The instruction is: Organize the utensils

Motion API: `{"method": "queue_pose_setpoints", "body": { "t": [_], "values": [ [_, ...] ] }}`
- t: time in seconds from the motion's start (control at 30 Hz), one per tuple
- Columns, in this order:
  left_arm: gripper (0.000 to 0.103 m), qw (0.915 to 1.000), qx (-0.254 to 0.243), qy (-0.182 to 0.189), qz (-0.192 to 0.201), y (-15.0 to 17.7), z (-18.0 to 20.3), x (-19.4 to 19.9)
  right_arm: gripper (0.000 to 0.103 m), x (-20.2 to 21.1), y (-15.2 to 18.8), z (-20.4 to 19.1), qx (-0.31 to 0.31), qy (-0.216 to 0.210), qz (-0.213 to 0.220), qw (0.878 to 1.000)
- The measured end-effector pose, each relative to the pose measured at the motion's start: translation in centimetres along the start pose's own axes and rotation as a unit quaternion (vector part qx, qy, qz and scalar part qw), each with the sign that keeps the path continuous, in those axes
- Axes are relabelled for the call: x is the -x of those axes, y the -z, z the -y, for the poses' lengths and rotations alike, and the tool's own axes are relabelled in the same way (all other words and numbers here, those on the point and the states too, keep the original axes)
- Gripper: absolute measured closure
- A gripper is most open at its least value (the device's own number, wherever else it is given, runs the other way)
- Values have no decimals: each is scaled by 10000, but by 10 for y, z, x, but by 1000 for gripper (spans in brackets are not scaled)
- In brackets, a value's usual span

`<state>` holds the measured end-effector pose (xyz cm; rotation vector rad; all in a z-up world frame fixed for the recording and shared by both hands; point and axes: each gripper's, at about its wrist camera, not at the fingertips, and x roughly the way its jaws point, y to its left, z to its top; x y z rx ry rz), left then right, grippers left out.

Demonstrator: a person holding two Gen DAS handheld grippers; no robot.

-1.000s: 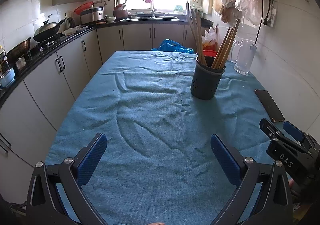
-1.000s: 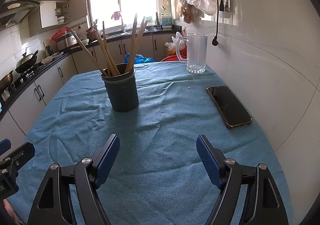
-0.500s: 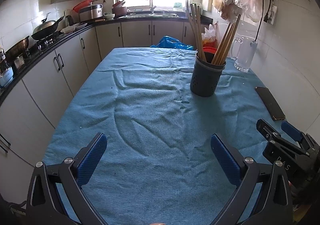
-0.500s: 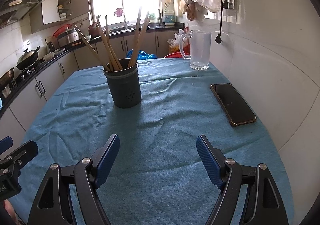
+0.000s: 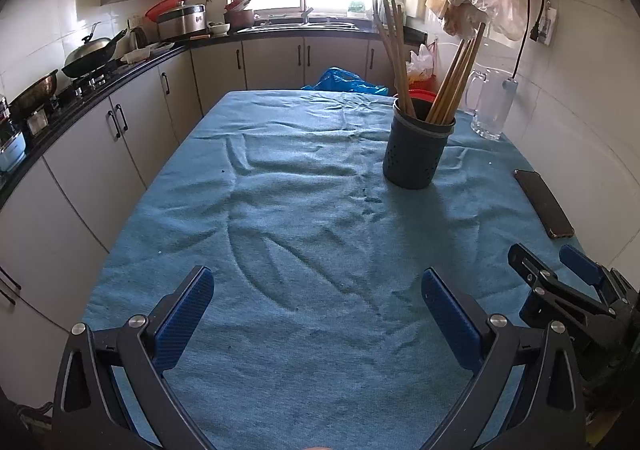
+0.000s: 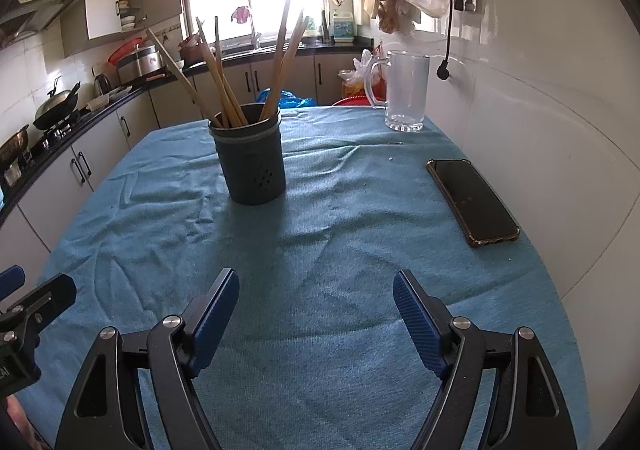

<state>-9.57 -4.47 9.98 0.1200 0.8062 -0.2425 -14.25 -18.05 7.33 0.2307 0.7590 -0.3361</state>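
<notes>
Chopsticks: wooden, standing loose and fanned in a dark holder; leaning on its rim, presumably gathered there already. None seen lying outside the holder.
Holder: upright on the blue cloth covering the desk, toward its far right part.
Glass jug: beyond the holder, to its right, near the wall.
Phone: flat, right of the holder, well apart.
Left tool: wide, holding nothing, well short of the holder.
Right tool: wide, holding nothing, likewise.
Obstructions: none between tools and holder.
</notes>
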Motion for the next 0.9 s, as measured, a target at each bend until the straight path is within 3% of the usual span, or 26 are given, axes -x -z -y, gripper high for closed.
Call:
{"method": "queue_pose_setpoints", "body": {
  "t": [0.53,0.9],
  "values": [
    [0,9999,0,-156,-28,-2,-6,-17,19,-10,2,-2,151,71,-212,9996],
    [0,9994,54,-160,-289,-3,-12,-43,19,-28,2,11,92,283,-576,9979]
  ]
}}
